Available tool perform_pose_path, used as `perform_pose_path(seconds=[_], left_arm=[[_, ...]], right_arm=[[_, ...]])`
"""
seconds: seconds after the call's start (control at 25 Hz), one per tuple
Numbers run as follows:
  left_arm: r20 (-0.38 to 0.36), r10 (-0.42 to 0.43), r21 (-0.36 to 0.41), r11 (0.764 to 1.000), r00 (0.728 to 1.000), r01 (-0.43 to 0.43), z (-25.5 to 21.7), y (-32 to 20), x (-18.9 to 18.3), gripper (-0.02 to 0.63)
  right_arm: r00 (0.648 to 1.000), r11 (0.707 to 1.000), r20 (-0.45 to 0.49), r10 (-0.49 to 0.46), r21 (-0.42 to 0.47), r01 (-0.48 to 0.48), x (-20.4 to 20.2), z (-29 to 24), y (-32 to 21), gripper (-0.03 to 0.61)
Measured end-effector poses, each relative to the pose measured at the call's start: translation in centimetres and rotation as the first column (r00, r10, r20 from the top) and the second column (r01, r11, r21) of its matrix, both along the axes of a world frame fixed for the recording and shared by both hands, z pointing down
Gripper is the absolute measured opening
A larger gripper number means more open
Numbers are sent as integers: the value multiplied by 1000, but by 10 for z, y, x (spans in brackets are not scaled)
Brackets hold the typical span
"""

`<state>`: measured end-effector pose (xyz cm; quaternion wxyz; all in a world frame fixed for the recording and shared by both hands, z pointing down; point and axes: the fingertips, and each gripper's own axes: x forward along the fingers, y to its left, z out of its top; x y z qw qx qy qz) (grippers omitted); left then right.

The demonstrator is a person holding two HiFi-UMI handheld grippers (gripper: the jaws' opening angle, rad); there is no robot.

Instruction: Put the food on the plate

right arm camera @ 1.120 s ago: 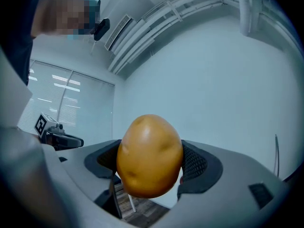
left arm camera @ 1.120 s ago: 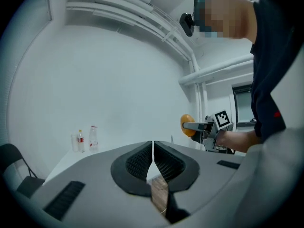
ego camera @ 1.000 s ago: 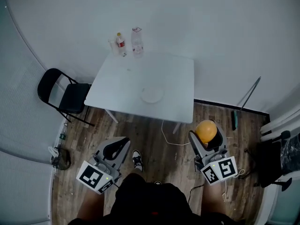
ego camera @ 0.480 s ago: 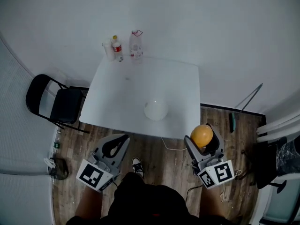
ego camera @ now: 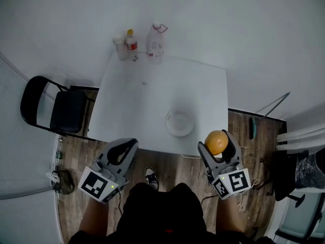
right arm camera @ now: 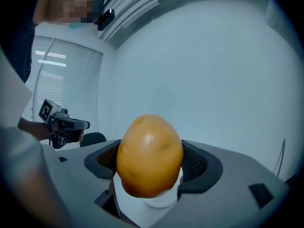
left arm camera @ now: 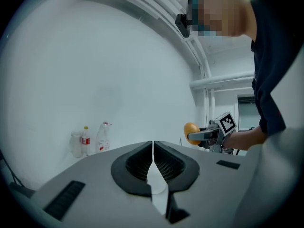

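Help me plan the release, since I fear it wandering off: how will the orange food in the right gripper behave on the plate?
The orange food looks smooth and egg-rounded, so it will probably roll if released off-centre on the shallow plate. It shows no denting between the jaws of the right gripper, so it is likely firm rather than squashy.

We see a square white table [ego camera: 147, 100] set against a plain white wall [ego camera: 238, 29]. Around it lies a floor [ego camera: 242, 131] of brown wood planks. A black folding chair [ego camera: 68, 111] stands just beside the table's left edge. In the right gripper view we make out slatted blinds [right arm camera: 66, 80] with bright bars of light showing through them.
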<state>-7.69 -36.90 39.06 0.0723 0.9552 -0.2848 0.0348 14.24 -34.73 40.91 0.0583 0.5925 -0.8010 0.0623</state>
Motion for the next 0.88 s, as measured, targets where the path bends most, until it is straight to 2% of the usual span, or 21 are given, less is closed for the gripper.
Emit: perform_pose_path(seconds=[0.32,0.52,0.68,0.88], left_arm=[[-8,-31,-39,999,999,30,22,-23,-6,31],[-13,-101,-94,991,995,100,36,-28,-10,31],[17,-147,-123,981,989,148,47,-27,-11,31],[73,-189,-164,966,979,199,64,-25,-13,31]], right_arm=[[999,992,-24,-46,-121,43,-7,50,-46,382],[996,970,-29,-88,-232,79,-8,108,-82,383],[994,936,-54,-98,-343,74,-6,167,-110,383],[987,870,-120,-104,-491,32,-5,249,-134,383]])
